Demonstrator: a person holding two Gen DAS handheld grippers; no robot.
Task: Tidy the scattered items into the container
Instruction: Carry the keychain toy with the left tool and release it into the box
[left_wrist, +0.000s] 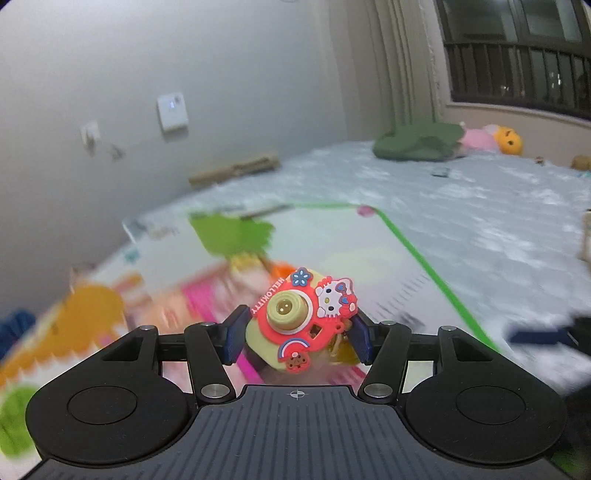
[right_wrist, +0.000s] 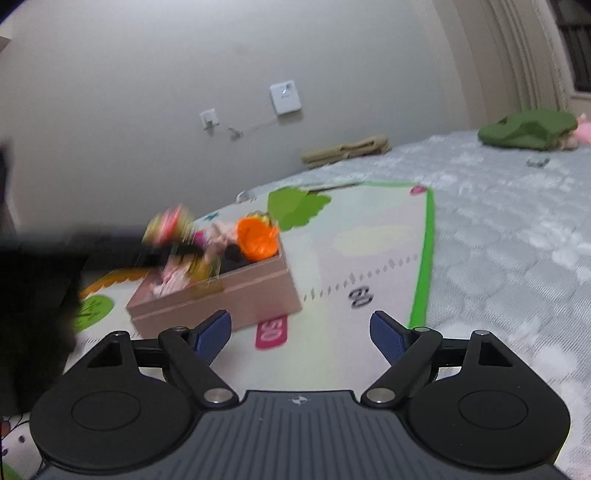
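Left gripper (left_wrist: 297, 336): black hinged arms, ribbed blue pads, pinching the toy camera (left_wrist: 295, 325) from both sides, held above the play mat (left_wrist: 369, 258).
Toy camera: pale yellow body, red rubbery face plate with a round lens, a cat figure, a flower and a rainbow; a small charm hangs at its right side, partly hidden by the pad.
Right gripper (right_wrist: 301, 332): same build, fingers (right_wrist: 212, 332) spread wide with nothing between them, over the mat.
Play mat: smooth, printed with green trees, an orange shape, pink number patches, a green border; badly blurred in the left wrist view.
Box (right_wrist: 221, 295): pinkish-brown cardboard, rectangular, open top, resting on the mat; holds an orange crumpled item (right_wrist: 256, 240) and pink things too smeared to name.
Blurred dark bar over the box: from the right wrist view, the other gripper with the toy, a streak only.
Bed cover (right_wrist: 517, 240): grey-blue, quilted.
Far end: green cloth heap (left_wrist: 417, 142), pink and orange plush toys (left_wrist: 495, 140), cut off by the frame in the right wrist view.
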